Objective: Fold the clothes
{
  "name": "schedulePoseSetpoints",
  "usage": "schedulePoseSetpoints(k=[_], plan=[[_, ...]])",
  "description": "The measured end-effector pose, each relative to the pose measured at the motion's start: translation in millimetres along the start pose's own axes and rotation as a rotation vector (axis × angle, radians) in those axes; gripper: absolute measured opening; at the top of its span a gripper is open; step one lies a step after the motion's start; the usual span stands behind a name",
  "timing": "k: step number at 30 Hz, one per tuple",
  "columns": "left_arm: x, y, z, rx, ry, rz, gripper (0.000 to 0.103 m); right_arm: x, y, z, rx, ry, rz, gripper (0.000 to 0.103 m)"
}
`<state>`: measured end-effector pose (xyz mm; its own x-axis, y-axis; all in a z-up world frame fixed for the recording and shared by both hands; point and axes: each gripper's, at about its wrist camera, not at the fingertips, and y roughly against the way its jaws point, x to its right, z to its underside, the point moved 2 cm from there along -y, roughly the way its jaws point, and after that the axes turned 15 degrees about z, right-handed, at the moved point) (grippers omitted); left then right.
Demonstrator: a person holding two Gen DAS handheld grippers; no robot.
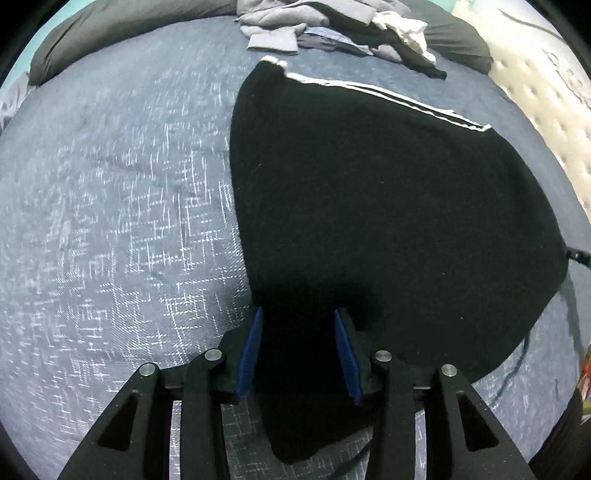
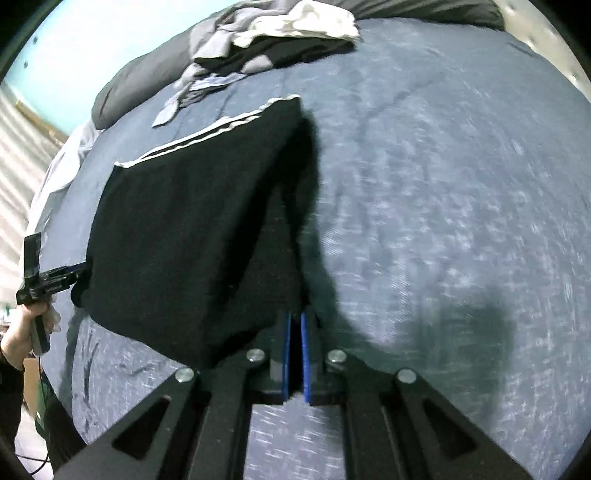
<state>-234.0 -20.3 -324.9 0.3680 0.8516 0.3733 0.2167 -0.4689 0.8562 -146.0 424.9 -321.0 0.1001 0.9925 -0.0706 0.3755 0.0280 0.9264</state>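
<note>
A black garment (image 1: 388, 206) with white stripes along its far edge lies spread on the blue bedspread (image 1: 110, 221). My left gripper (image 1: 298, 314) is open, its blue pads on either side of the garment's near corner, with black cloth between them. My right gripper (image 2: 294, 317) is shut on the opposite near corner of the black garment (image 2: 192, 240) and lifts it off the bed. The left gripper also shows in the right wrist view (image 2: 79, 273), at the garment's left edge, held by a hand.
A pile of unfolded grey, black and white clothes (image 1: 332, 29) lies at the far side of the bed, also in the right wrist view (image 2: 273, 37). Dark pillows (image 1: 110, 33) lie behind. A padded headboard (image 1: 546, 110) is at the right.
</note>
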Motion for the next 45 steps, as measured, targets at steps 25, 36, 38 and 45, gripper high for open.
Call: schedulePoseSetpoints(k=[25,36,38,45], plan=[[-3,2,0,-0.006,0.008,-0.003,0.044,-41,-18,34,-0.080,0.311,0.024,0.007],[-8,-1,1,-0.012,0.015,-0.003,0.047,-20,-5,35,-0.051,0.370,0.088,0.004],[-8,-1,1,-0.015,0.014,-0.003,0.047,-20,-6,37,-0.047,0.386,0.088,0.004],[-10,-1,0,-0.015,0.022,-0.002,0.047,-13,-3,34,-0.059,0.349,0.017,0.004]])
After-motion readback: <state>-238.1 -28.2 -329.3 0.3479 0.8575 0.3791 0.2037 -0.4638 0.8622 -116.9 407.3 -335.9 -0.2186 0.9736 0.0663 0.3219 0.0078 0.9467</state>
